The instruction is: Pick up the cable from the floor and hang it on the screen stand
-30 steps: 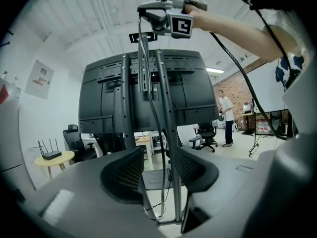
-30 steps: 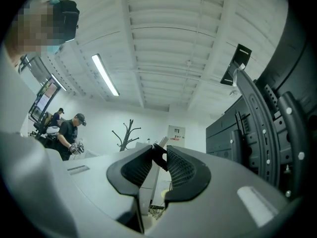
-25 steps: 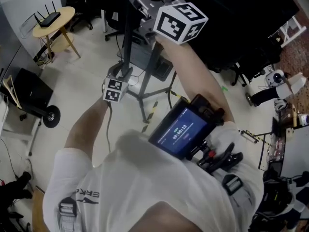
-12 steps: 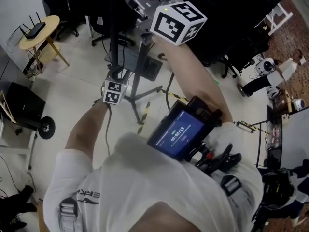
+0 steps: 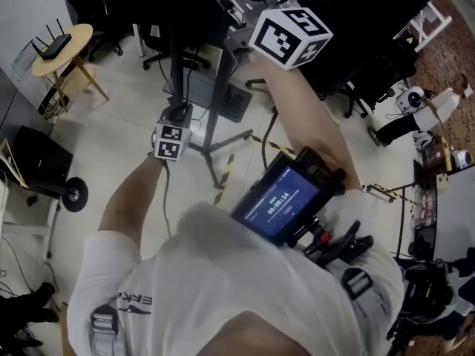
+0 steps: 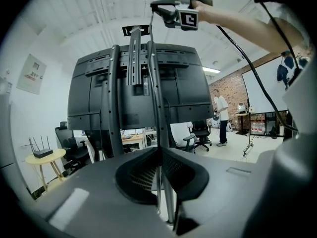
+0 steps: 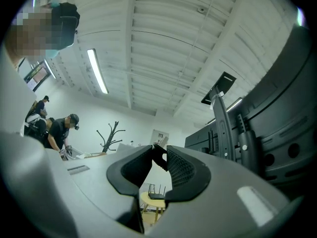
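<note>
The left gripper [image 6: 159,151] is low in front of the stand [image 6: 113,108]. Its jaws have just been closing and now pinch the thin cable [image 6: 150,31] between them. From there the cable runs straight up along the stand's middle rail, in front of the dark screen [image 6: 178,78]. It ends at the right gripper [image 7: 159,155], held high by the stand's top, whose jaws clamp a dark bit of the cable.

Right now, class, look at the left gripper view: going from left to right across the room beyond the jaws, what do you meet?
round yellow table → screen stand → office chair → standing person
</note>
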